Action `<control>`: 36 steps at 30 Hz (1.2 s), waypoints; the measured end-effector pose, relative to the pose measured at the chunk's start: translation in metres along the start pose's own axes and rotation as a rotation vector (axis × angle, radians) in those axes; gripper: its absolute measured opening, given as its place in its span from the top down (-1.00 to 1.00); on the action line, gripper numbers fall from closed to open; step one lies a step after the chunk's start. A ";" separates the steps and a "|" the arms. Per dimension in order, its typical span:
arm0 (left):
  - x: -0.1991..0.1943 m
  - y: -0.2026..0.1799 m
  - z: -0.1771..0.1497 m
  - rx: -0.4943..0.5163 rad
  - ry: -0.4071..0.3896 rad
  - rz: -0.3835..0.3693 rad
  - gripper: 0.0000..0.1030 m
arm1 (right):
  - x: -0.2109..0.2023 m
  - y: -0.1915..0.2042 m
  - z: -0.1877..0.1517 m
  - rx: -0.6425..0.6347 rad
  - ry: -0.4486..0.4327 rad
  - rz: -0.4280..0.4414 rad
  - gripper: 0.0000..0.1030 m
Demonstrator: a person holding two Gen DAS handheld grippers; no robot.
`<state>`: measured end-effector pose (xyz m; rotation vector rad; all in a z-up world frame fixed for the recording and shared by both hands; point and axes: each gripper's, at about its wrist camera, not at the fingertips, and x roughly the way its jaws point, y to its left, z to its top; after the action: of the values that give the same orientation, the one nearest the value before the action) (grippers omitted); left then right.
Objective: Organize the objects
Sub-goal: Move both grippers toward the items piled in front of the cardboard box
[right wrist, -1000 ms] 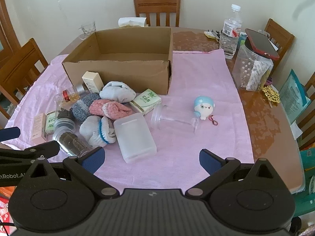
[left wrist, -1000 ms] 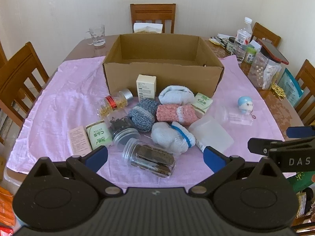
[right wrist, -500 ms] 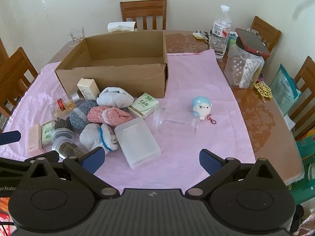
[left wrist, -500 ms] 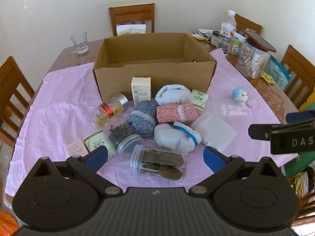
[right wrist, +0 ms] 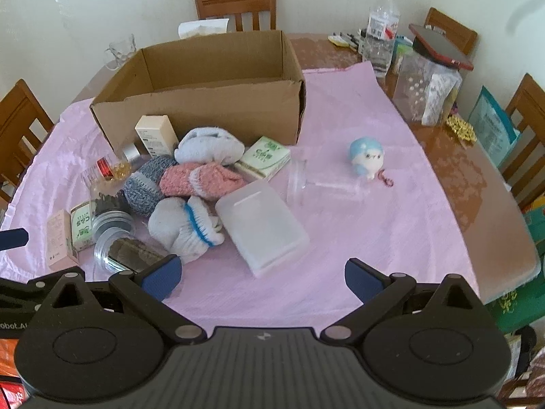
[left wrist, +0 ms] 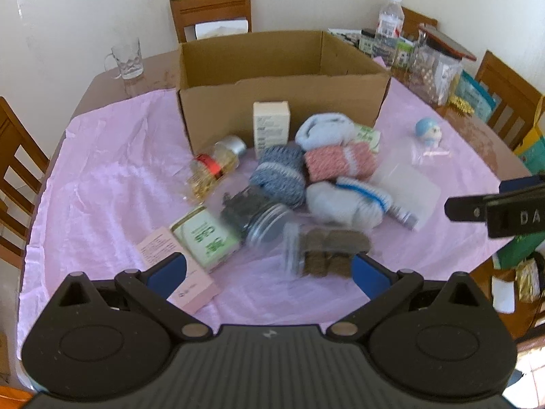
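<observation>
left gripper [left wrist: 267,272] has swung left, nearer the pile — jaws spread, empty | right gripper [right wrist: 260,277] spread, empty | cardboard box [right wrist: 204,102] looks empty — socks, jars, cartons all outside it, nothing sorted yet

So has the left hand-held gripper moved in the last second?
Yes. The left hand-held gripper has swung left and come nearer to the pile: in its own view the cardboard box now sits further right, and the pink carton lies by its fingertip.
</observation>
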<state>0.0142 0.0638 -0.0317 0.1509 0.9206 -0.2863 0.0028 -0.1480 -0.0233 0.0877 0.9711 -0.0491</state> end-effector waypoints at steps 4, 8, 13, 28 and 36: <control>0.002 0.016 -0.003 0.038 0.010 -0.012 -0.99 | 0.005 0.012 -0.001 0.024 0.003 0.009 -1.00; 0.007 0.034 -0.006 0.072 0.023 -0.032 -0.99 | 0.011 0.026 -0.002 0.046 0.006 0.014 -1.00; 0.016 0.059 -0.009 0.110 0.046 -0.059 -0.99 | 0.019 0.046 -0.007 0.078 0.016 0.026 -1.00; 0.049 0.098 -0.011 0.327 0.085 -0.146 -0.99 | 0.039 0.089 -0.012 0.133 0.056 0.050 -1.00; 0.063 0.106 -0.006 0.364 0.089 -0.193 -0.99 | 0.054 0.101 -0.014 0.147 0.085 0.053 -1.00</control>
<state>0.0785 0.1553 -0.0850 0.4138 0.9668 -0.6308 0.0301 -0.0461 -0.0702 0.2522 1.0492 -0.0684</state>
